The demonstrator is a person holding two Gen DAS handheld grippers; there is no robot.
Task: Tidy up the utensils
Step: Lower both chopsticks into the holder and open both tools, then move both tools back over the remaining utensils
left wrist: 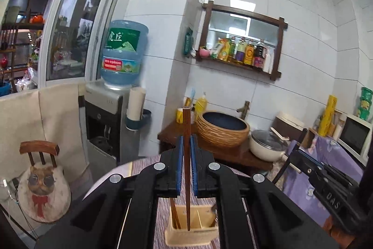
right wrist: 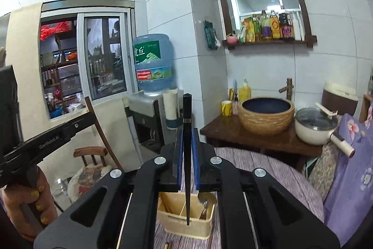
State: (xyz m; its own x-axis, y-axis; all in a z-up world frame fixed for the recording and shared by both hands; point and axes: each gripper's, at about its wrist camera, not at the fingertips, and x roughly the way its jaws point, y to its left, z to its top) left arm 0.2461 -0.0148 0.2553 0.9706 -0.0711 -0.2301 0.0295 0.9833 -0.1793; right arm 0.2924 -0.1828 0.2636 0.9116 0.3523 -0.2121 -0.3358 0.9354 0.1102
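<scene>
Holding a brown chopstick tight between its blue pads, the left gripper stands above a cream utensil box. The brown chopstick stands almost straight up, its thick end at 12 o'clock and its thin tip at 6 o'clock, in front of the box. More brown sticks lean in the box's left part. The box sits on a striped purple cloth on the table.

In the right wrist view, the right gripper is closed on a black chopstick. It too stands nearly straight up, with its thin tip low at 6 o'clock, in front of the same utensil box. A spoon rests in the box's right part, at about 1 o'clock from the black tip.

Each gripper can be seen by the other camera. The right gripper shows at 3 o'clock in the left view. The left gripper shows at 9 o'clock in the right view, held by a person's hand.

Farther back, at 1 o'clock, a woven bowl-shaped sink sits on a dark wooden stand, with a white pot just beside it. A blue water jug stands at 11 o'clock.
</scene>
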